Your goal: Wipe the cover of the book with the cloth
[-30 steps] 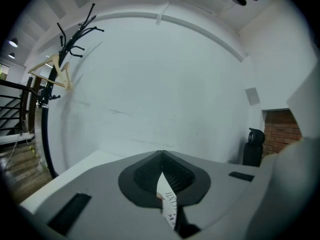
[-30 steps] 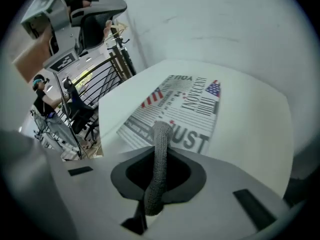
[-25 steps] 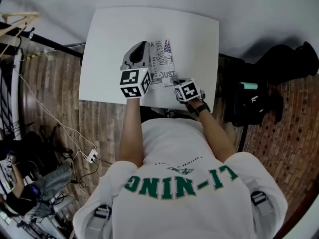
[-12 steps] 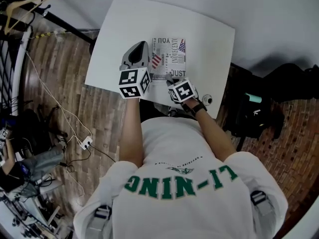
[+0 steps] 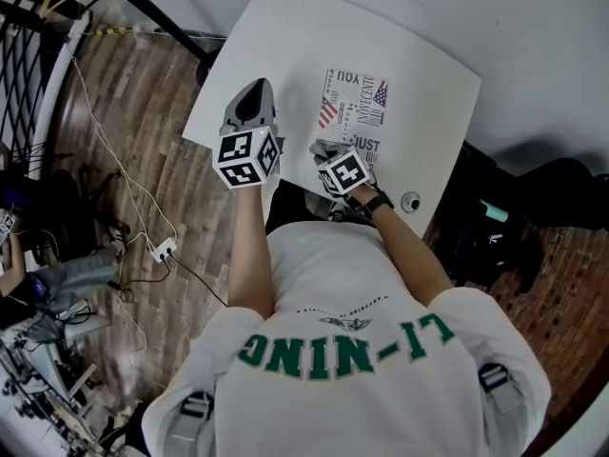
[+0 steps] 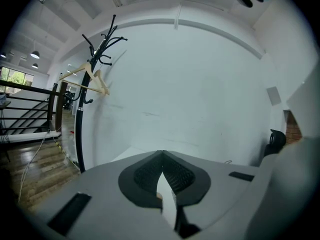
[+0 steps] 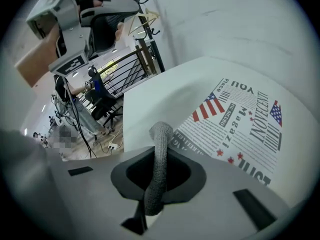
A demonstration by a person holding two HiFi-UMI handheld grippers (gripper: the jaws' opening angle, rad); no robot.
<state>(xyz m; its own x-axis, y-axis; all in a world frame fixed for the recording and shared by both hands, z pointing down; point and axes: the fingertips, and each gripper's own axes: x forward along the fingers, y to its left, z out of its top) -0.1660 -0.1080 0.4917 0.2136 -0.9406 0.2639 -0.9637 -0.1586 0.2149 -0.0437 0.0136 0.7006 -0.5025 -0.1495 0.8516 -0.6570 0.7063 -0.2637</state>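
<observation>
Filling the space ahead of both grippers, a white rectangular table [image 5: 419, 74] stands on brown wooden plank flooring [image 5: 133, 112] that runs off to the left gripper's outer side. Beyond the table is a plain white wall [image 6: 190, 84], with a black metal coat stand [image 6: 95, 59] to the left of the left gripper's line of sight.

A flat book with a newspaper-print cover and red, white and blue flag pictures [image 5: 354, 112] lies on the table, directly ahead of the right gripper [image 5: 324, 150] and to the right of the left gripper [image 5: 254, 89]. The right gripper view shows the cover [image 7: 240, 129] spreading forward and to the right of the jaws.

The left gripper [image 6: 161, 156] is held up over the table's left part, apart from the book, its jaws pressed together with nothing between them.

The right gripper [image 7: 157, 159] sits at the book's near edge, clamped on a grey knitted cloth [image 7: 161, 134] rolled into a strip. The cloth's free end pokes out ahead of the jaws, over the cover's near left corner; whether it touches the cover cannot be told.
</observation>
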